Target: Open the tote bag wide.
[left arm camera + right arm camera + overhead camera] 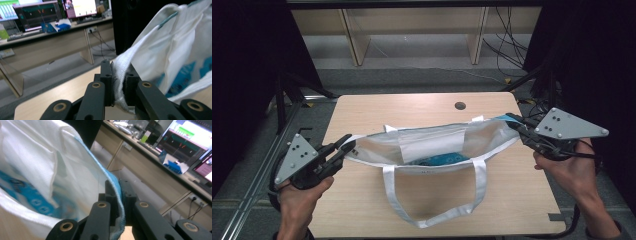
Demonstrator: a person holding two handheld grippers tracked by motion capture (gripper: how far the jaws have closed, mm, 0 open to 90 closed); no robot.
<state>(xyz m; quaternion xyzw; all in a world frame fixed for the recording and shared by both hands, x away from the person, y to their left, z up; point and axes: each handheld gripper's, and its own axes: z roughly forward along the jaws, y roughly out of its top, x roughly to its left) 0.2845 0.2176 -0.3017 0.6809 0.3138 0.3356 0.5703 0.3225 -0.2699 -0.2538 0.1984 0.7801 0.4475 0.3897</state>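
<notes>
Now the left gripper [346,145] and right gripper [513,120] each clench an end of the white bag [432,142], stretched above the table [412,105].

1 tote bag [432,142], 2 tongs, 1 table [362,115], maybe 1 blue item inside [439,160].

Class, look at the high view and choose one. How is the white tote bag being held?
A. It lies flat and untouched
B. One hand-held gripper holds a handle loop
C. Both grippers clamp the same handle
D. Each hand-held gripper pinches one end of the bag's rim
D: the left hand-held gripper and the right hand-held gripper each clamp an opposite end of the white tote bag, stretching its mouth open between them.
</notes>
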